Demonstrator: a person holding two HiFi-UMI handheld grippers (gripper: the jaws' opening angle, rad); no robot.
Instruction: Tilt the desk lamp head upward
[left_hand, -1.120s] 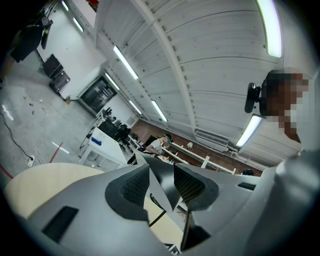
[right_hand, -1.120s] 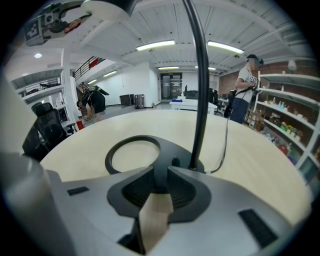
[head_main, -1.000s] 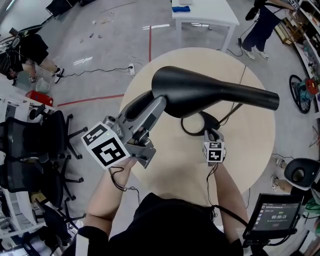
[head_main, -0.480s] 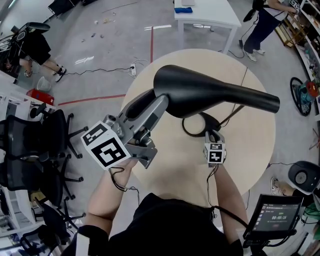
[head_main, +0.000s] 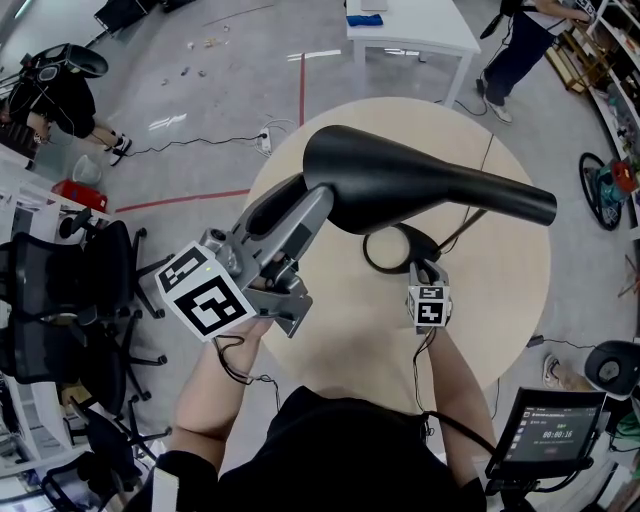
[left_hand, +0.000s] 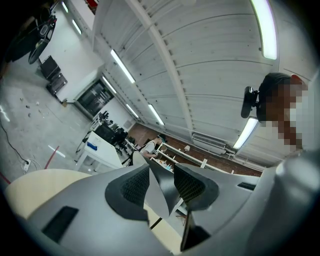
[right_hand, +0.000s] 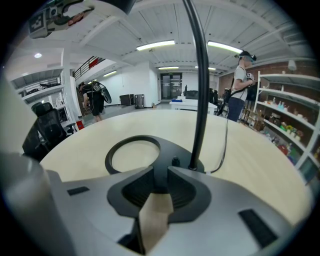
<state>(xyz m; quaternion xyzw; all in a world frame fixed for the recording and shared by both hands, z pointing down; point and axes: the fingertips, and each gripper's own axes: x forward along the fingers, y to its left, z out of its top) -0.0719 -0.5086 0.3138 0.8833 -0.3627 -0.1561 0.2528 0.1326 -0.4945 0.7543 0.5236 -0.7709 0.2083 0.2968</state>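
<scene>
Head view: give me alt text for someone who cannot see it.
A black desk lamp head looms over a round beige table, its left end clamped by the left gripper. The right gripper grips the lamp's ring-shaped base on the table.

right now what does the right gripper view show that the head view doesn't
Only the right gripper view: the right gripper shut on the lamp base, and the thin stem rising from that base. Only the head view: the lamp head seen from above, with the left gripper meeting its edge. Both: the base's ring, the round table and the cord.
</scene>
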